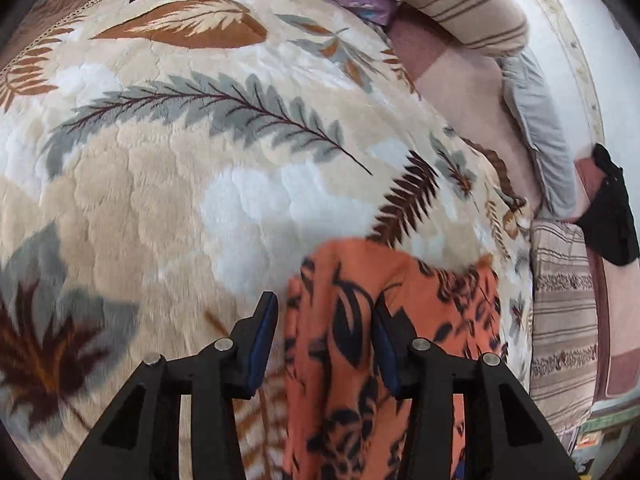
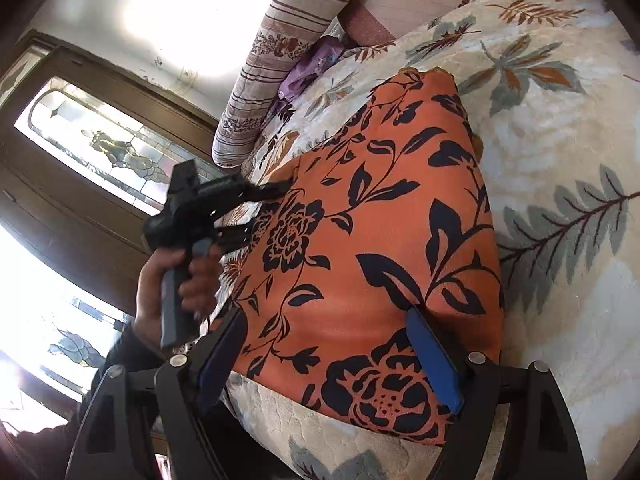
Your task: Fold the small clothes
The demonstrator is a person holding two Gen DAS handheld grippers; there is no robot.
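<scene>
An orange garment with a black flower print (image 2: pixel 372 240) lies flat on the leaf-patterned bed blanket (image 2: pixel 560 128). In the left wrist view the garment (image 1: pixel 360 360) runs between the fingers of my left gripper (image 1: pixel 324 332), whose jaws stand open over its left edge. My right gripper (image 2: pixel 328 344) is open with its fingers spread across the garment's near edge. My left gripper also shows in the right wrist view (image 2: pixel 276 196), held by a hand at the garment's far left edge.
A striped bolster (image 2: pixel 280 56) and a purple cloth (image 2: pixel 308 68) lie at the head of the bed. A grey cloth (image 1: pixel 540 128) and a black item (image 1: pixel 612 216) lie along the wall side. A wooden door with stained glass (image 2: pixel 100 148) stands beside the bed.
</scene>
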